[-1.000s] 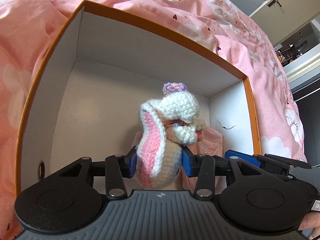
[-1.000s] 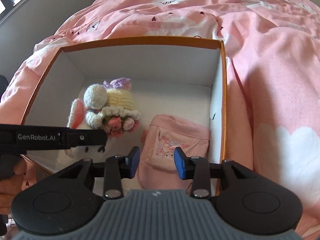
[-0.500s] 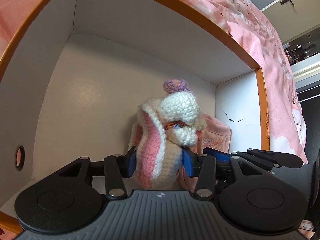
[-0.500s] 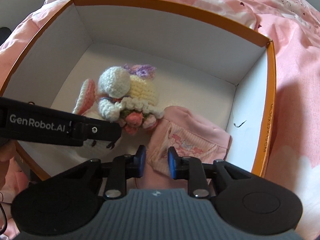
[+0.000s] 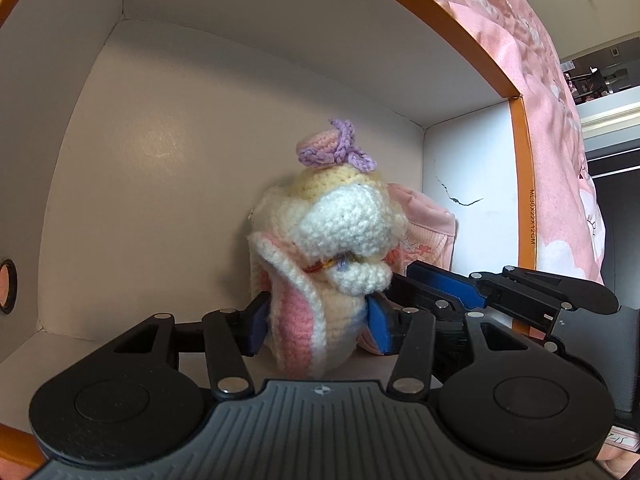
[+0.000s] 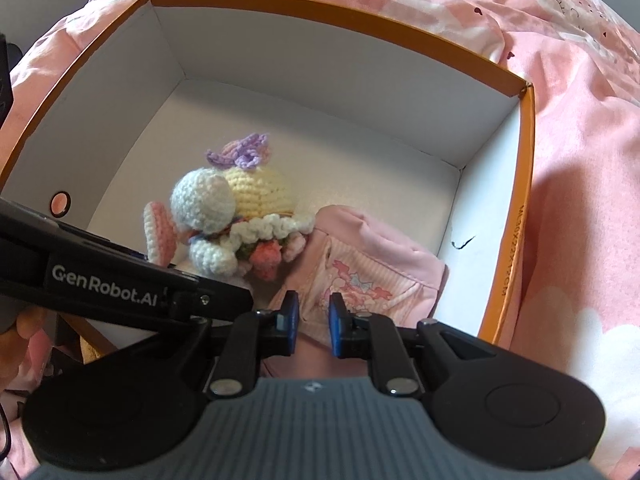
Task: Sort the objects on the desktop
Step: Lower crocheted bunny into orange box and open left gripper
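Lower than a second ago, our left gripper (image 5: 316,326) sits deep in the orange-rimmed box (image 5: 516,128), its jaws opening around the crochet bunny (image 5: 332,264), which stands upright on the box floor straight ahead between the pads. Beside it on the right lies the pink pouch (image 5: 432,224).

From the right wrist, our right gripper (image 6: 313,322) is nearly closed, pinching the pouch's near edge; the pouch stretches away toward the box's right wall. The box rests on a pink bedspread (image 6: 580,200).
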Action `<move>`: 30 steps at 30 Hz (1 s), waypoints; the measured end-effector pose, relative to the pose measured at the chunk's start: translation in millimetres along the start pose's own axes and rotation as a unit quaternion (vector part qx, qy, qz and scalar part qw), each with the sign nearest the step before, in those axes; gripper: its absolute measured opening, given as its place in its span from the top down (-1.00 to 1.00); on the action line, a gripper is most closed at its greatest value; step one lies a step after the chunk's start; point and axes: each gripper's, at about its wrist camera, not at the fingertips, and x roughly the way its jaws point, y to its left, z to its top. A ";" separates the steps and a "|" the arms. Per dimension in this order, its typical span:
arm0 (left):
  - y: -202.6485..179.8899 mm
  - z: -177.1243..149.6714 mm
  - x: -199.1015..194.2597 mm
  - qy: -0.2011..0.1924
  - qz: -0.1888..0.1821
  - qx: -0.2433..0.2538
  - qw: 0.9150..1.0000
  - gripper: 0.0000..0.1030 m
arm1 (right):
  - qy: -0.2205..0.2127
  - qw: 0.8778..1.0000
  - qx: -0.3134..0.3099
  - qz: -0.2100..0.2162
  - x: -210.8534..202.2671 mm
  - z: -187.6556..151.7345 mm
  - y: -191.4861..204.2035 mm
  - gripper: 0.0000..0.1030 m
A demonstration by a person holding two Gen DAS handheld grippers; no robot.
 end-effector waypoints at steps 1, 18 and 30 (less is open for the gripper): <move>-1.1 -0.1 -2.1 -0.002 0.000 0.003 1.000 -0.18 | -0.001 1.000 0.000 0.000 -1.7 0.0 -0.4 0.65; -10.5 -7.7 -10.2 -0.030 0.002 0.060 0.998 0.47 | 0.009 1.000 0.023 0.018 -7.9 -0.9 -15.5 0.69; -18.2 -22.2 -40.1 -0.066 0.013 0.095 0.993 0.42 | -0.038 0.999 0.023 0.012 -53.7 -38.5 10.7 0.42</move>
